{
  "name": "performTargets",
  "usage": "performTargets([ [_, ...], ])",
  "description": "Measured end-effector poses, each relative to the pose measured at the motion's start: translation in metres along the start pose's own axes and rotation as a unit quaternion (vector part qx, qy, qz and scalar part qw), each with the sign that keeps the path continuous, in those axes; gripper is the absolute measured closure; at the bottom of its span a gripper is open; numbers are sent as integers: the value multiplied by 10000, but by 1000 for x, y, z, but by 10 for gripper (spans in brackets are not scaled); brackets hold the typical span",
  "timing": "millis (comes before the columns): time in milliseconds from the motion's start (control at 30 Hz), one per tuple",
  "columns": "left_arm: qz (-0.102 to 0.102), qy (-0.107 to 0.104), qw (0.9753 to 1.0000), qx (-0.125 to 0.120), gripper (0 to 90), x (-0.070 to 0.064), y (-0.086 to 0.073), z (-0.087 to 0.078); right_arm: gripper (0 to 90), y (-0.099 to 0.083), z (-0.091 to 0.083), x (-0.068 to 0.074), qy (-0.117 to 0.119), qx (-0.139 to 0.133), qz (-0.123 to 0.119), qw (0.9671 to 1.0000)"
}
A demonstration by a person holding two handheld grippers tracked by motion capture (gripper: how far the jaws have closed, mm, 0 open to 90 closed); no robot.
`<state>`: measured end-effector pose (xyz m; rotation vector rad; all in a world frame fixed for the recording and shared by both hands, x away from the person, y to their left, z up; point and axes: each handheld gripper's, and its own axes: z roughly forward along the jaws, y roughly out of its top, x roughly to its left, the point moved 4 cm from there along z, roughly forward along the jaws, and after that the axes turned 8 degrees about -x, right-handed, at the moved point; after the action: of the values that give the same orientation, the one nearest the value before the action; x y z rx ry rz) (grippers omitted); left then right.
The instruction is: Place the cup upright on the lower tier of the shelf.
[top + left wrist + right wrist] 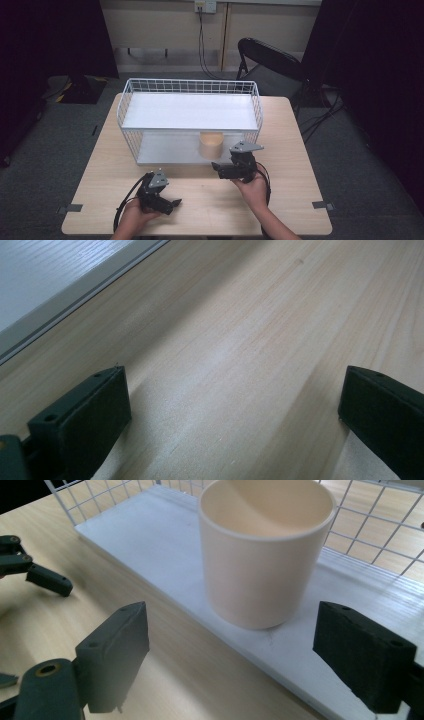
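Observation:
A cream cup point(211, 145) stands upright on the lower white shelf of a white wire rack point(131, 107) at the table's middle. In the right gripper view the cup point(265, 550) is just ahead of my right gripper point(232, 652), whose jaws are spread wide and apart from it. From above, my right gripper point(218, 168) hovers at the shelf's front edge. My left gripper point(175, 203) lies low near the table's front, open, with bare wood between its jaws point(235, 405). The left gripper point(47, 580) also shows at the left of the right gripper view.
The rack's upper shelf point(190, 112) is bare white board with wire walls around it. The wooden table point(295, 165) has free room left and right of the rack. A black folding chair point(270, 62) stands behind the table. Tape marks point(322, 204) sit near the front corners.

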<state>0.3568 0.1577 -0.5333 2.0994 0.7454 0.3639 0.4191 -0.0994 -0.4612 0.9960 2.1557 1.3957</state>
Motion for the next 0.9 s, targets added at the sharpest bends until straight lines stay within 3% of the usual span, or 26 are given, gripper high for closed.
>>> performTargets([
  [900, 0, -2, 10000, -1, 0, 0, 0, 0, 147, -25, -32, -10, 457, 113, -246, 9986],
])
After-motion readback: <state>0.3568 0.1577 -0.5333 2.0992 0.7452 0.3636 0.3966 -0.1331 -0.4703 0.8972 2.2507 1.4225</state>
